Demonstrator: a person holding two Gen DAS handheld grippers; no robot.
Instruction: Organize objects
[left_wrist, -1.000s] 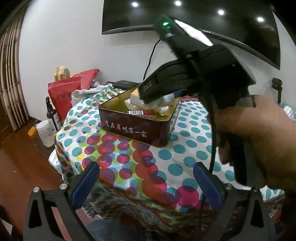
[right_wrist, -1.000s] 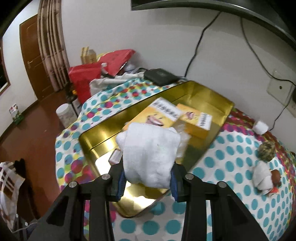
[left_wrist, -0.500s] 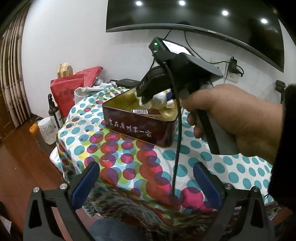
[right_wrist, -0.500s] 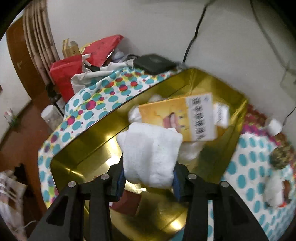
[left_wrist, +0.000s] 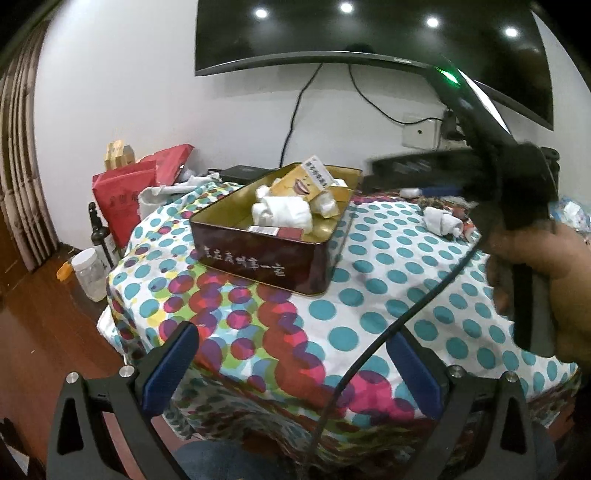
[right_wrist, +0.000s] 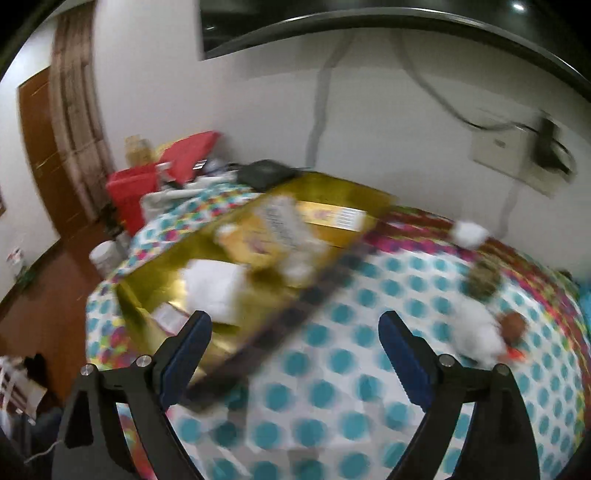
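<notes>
Left wrist view: the white rolled cloth (left_wrist: 282, 214) lies inside the open tin box (left_wrist: 273, 258), near its middle, against a yellow carton (left_wrist: 303, 182) that leans toward the tin's far wall; a red packet (left_wrist: 275, 232) lies flat by the near wall. The tin stands on the polka-dot tablecloth (left_wrist: 369, 295). To the right of the tin, well apart from it, a second white roll (left_wrist: 441, 221) lies on the cloth. The right gripper (right_wrist: 293, 345), blurred, hangs to the right of the tin above the cloth; its jaws have just been opening and stand wide with nothing between them, the white cloth lying free in the tin beyond its left finger. The left gripper (left_wrist: 291, 363) sits in front of the tin at the table's near edge, jaws spread wide and empty. Left of the tin stand red bags (left_wrist: 125, 188) and a clear jar (left_wrist: 88, 273).
</notes>
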